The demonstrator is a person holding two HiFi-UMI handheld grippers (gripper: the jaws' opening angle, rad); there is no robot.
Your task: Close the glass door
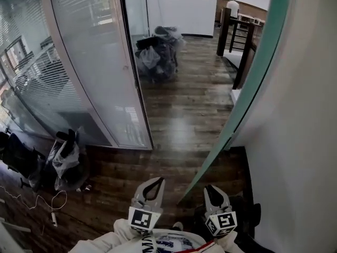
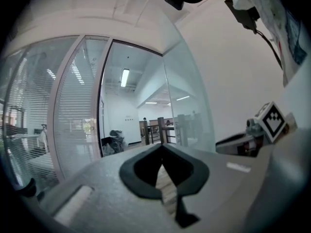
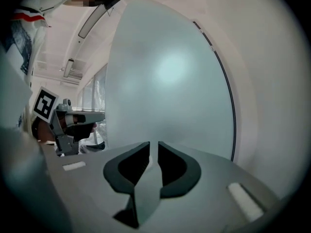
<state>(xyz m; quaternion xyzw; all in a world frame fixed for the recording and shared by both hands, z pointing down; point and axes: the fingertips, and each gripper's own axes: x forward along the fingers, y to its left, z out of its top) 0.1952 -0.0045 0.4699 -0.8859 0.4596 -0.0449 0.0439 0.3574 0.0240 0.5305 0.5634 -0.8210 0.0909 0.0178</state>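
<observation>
The glass door (image 1: 247, 96) with its green edge stands swung open against the white wall on the right. Its lower corner reaches the floor between my two grippers. My left gripper (image 1: 157, 181) is low in the head view, left of the door's edge, with its jaws shut and nothing in them (image 2: 162, 146). The door's pane (image 2: 189, 115) shows ahead and to its right. My right gripper (image 1: 211, 188) is just right of the edge, close to the frosted pane (image 3: 170, 81). A narrow gap shows between its tips (image 3: 153, 144), with nothing in it.
A curved glass partition with blinds (image 1: 100, 62) frames the doorway's left side. Bags are piled beyond the doorway (image 1: 158, 51) and by the partition's foot (image 1: 66, 157). A dark railing (image 1: 239, 41) stands at the back right, with a person (image 1: 232, 4) far off. A cable (image 1: 37, 199) lies on the wooden floor.
</observation>
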